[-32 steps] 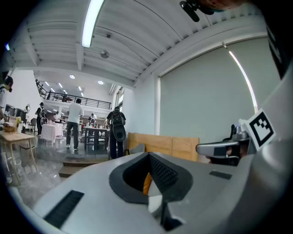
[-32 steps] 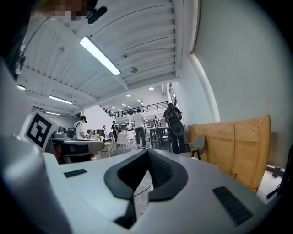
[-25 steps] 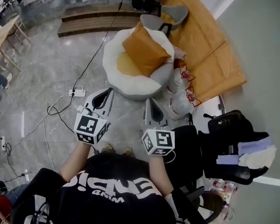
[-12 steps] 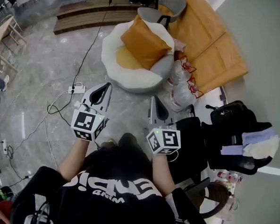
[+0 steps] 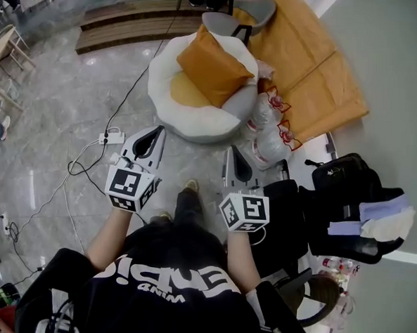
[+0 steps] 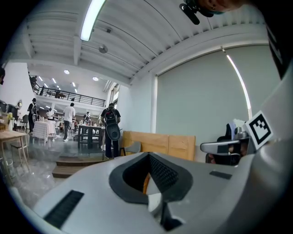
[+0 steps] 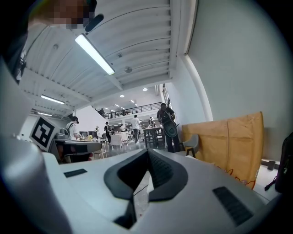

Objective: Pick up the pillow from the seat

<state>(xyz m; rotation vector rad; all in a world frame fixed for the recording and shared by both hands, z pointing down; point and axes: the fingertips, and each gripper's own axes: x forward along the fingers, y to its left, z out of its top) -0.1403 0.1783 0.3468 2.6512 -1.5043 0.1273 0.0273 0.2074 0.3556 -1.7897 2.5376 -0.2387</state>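
Across the grey marble floor (image 5: 64, 111), straight ahead of the person, stands a round white seat (image 5: 197, 125) with a yellow centre. The orange pillow (image 5: 216, 65) lies on top of it, tilted, propped toward the seat's far right side with one corner raised. Just beside the seat on its right sit two clear plastic bags (image 5: 268, 134) with red print, and a black bag (image 5: 342, 195) rests farther right, near the person.

Both tools are held out in front, side by side and well short of the seat. The left gripper (image 5: 156, 132) has its jaws pressed together on nothing; its own view shows only a sliver of orange far off through the gap behind the tips. The right gripper (image 5: 232, 154) is likewise closed and empty, pointing toward the seat's near right edge.

This looks like the approach step: nothing has been touched yet. The next move likely calls for stepping closer, spreading the jaws, and pinching the pillow at a raised edge or corner, deep enough that the soft cover does not slip out. A white power strip (image 5: 112, 137) and its cables lie on the floor to the left, worth avoiding underfoot.
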